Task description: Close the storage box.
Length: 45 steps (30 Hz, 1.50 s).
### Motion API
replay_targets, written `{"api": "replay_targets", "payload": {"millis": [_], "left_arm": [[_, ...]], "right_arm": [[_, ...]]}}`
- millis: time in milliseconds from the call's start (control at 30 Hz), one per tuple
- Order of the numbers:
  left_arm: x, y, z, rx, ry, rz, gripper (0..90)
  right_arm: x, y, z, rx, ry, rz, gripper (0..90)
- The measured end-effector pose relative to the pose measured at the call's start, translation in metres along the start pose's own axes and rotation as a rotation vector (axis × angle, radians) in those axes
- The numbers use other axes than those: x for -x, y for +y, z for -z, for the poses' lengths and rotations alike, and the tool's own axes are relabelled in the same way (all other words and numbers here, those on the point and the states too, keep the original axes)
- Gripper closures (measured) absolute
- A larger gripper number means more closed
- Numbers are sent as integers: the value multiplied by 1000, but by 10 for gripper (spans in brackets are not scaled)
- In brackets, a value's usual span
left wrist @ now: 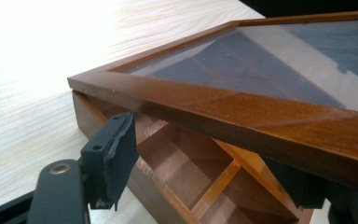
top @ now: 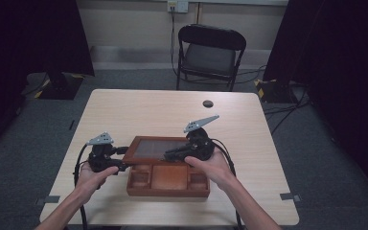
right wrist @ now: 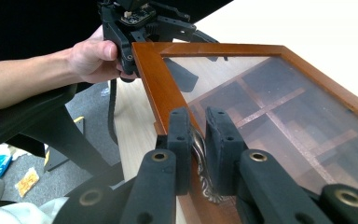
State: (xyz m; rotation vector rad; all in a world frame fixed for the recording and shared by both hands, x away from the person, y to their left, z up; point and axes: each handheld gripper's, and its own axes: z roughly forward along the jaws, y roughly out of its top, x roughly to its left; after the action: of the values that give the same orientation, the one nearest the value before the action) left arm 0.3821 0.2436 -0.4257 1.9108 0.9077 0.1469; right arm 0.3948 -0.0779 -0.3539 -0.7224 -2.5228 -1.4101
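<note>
Wooden compartment box [top: 167,184] sits near the desk's [top: 124,108] front edge, its glass-paned lid [right wrist: 279,102] partly raised. The lid could slip and drop shut, since the right gripper [right wrist: 198,140] pinches only a thin ornate metal handle [right wrist: 200,154] on the frame. The left gripper [left wrist: 205,158], jaws spread wide, straddles the lid's corner without clamping.

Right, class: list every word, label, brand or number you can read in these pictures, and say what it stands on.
No readable text.
Box lid: plain wood and glass, no marking.
Packets on the floor: print too blurred to read.
Wall socket: too small to tell.
</note>
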Motion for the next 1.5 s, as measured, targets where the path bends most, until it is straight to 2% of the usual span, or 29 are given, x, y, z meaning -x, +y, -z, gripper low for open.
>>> {"api": "replay_targets", "payload": {"millis": [167,333,467,633,700,833,1067,1267,1400,1500], "left_arm": [[-5,-1,-5,-16,18,7,282],[-7,-2,-8,-30,17,7,285],[-8,-3,-7,-27,15,13,283],[-13,-4,-6,-36,41,6,267],[-17,-5,-5,-36,43,17,271],[-27,-7,1,-39,80,31,270],[-43,-8,17,8,130,79,274],[-44,-9,15,-11,132,60,274],[-44,-9,13,-22,126,61,274],[-45,-9,14,-24,137,66,274]], "right_arm": [[5,-3,-4,6,-13,12,812],[8,-5,-5,-4,-20,15,813],[6,-5,-6,-13,-34,17,813],[3,-4,-6,-23,-52,26,814],[4,-5,-6,-24,-50,26,814],[4,-5,-5,-20,-53,29,814],[4,-12,-8,-40,-44,28,814],[3,-18,-12,-44,-39,39,815],[3,-22,-15,-58,-37,41,815],[3,-27,-18,-62,-37,41,815]]}}
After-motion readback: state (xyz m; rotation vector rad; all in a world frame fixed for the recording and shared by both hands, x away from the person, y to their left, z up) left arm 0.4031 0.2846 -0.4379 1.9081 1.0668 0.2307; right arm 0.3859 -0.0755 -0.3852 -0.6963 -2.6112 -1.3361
